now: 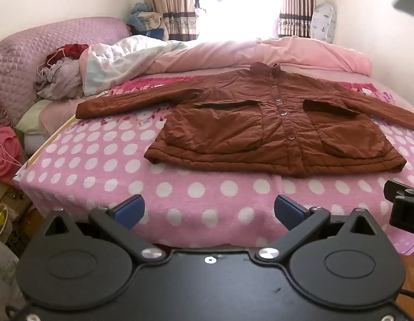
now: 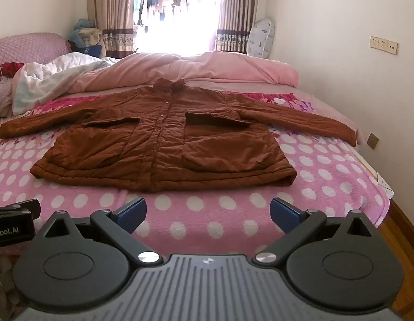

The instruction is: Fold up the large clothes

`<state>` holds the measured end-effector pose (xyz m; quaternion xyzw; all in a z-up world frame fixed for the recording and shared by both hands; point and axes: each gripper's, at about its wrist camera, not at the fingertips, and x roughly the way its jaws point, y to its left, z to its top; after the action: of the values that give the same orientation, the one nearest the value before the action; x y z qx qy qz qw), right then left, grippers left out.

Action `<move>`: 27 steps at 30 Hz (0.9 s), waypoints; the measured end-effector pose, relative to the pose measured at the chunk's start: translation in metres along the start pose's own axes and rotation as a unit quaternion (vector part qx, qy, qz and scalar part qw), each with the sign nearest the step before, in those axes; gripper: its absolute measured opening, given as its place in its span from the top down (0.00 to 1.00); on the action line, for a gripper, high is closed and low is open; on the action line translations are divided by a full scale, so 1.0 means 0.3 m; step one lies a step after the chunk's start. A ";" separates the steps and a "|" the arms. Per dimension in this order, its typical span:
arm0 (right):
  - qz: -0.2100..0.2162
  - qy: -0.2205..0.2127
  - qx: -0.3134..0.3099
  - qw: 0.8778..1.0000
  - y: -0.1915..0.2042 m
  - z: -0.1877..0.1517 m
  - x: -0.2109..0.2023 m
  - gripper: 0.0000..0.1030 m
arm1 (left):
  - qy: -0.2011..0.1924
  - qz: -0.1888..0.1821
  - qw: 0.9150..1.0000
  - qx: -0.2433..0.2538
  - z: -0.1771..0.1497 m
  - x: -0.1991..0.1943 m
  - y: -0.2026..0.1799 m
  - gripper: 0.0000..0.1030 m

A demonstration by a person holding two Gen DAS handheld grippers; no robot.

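Each hand-held gripper is black with blue fingertip pads and silver pivot screws: left (image 1: 209,211), right (image 2: 208,212). The right body is ribbed grey; the left is smooth black.

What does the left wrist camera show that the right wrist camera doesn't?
Only the left wrist view shows the pink cloth beside the bed and the open left gripper. Only the right wrist view shows the wall sockets and the open right gripper. Both show the brown jacket spread flat on the polka-dot blanket.
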<state>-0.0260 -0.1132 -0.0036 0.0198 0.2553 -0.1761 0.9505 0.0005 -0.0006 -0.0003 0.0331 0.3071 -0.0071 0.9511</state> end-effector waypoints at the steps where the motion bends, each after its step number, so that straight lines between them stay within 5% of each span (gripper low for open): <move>1: -0.001 0.001 -0.002 1.000 0.000 0.000 -0.001 0.00 | -0.001 0.000 1.000 0.001 0.001 0.000 -0.001 0.00; 27: -0.009 -0.003 0.004 1.000 -0.019 -0.008 -0.017 0.00 | -0.014 -0.005 1.000 0.009 -0.005 -0.016 -0.009 0.00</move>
<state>-0.0331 -0.1166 -0.0029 0.0211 0.2521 -0.1858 0.9495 -0.0044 -0.0033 0.0013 0.0399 0.2937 -0.0155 0.9549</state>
